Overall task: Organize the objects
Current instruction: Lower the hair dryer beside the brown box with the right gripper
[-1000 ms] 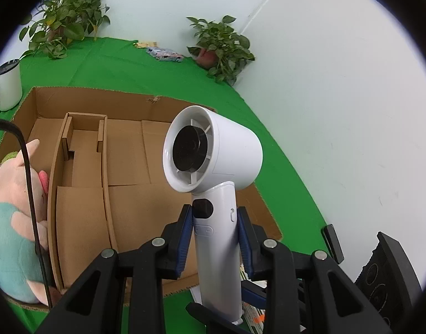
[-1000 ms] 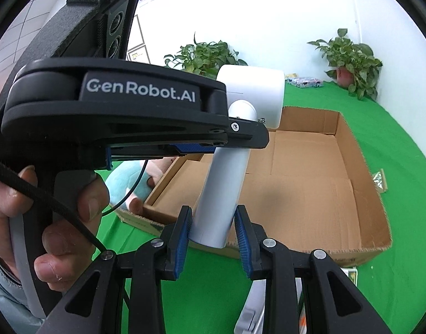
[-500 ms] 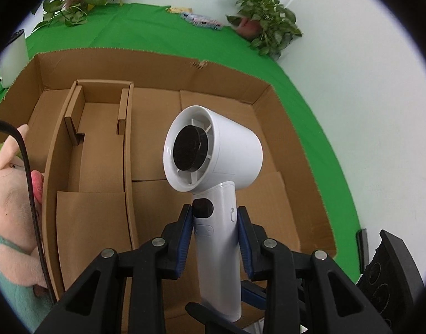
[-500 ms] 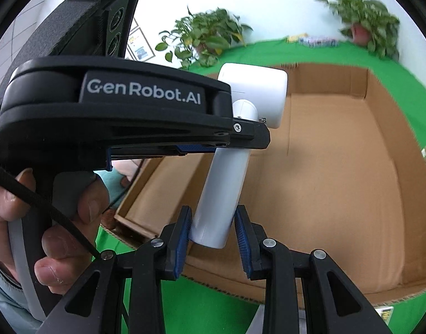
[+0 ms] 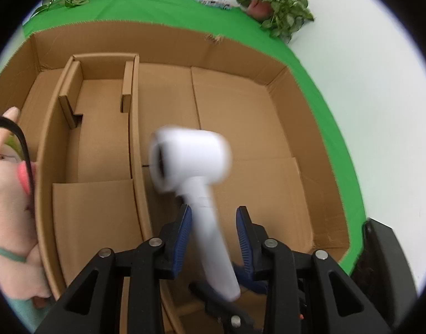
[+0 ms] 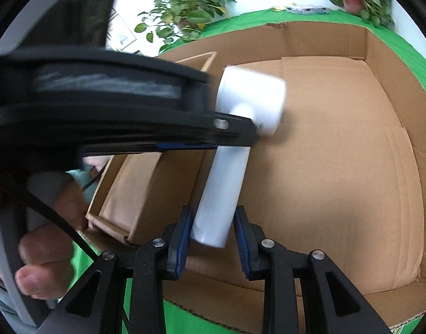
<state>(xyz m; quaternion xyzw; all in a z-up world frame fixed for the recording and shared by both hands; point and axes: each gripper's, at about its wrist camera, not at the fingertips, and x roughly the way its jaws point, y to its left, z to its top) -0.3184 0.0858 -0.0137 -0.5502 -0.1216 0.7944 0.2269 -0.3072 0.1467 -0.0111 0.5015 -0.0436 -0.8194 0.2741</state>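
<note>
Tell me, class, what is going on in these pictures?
A person is using two handheld grippers to put a white hair dryer into a cardboard box. The left gripper straddles the handle, with a gap showing on one side, and the right gripper is at the handle's lower end. The dryer hangs tilted over the box's large open section, beside the cardboard divider. A plush toy sits at the box's edge.

We see both wrist fisheyes looking steeply down, close over the cardboard box, sharing its floor and the white hair dryer.

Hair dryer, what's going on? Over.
Right hand-held gripper clamps hair dryer handle; left hand-held gripper grip unclear, blurred. Dryer over cardboard box. Nothing blocking.
</note>
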